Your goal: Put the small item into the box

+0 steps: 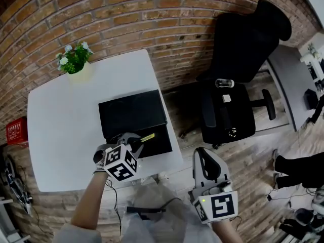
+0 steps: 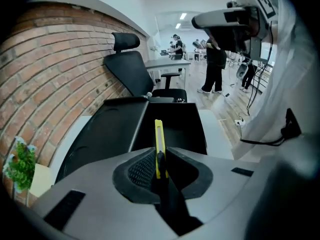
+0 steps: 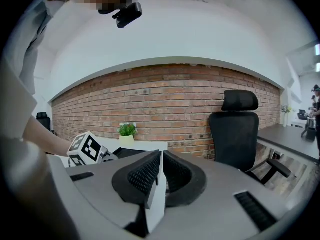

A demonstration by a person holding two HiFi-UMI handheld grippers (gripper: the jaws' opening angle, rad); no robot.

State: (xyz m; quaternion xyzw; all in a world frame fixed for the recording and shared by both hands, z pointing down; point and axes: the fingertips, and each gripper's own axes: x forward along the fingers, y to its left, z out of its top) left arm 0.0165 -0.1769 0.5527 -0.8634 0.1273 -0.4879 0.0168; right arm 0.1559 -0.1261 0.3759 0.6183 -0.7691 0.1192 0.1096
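Our left gripper [image 1: 133, 141], clamped on a slim yellow stick [image 1: 147, 137] above the open black box [image 1: 161, 146], risks dropping it outside if tilted.

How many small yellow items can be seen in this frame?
1: the yellow item is clamped in the left gripper, held over the open black box. Part of the box's inside is hidden.

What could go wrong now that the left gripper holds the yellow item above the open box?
1. The left gripper pinches the thin yellow item at one end only; it might pivot or slip and miss the open black box.
2. The black box lies near the table edge; a push could shift it.
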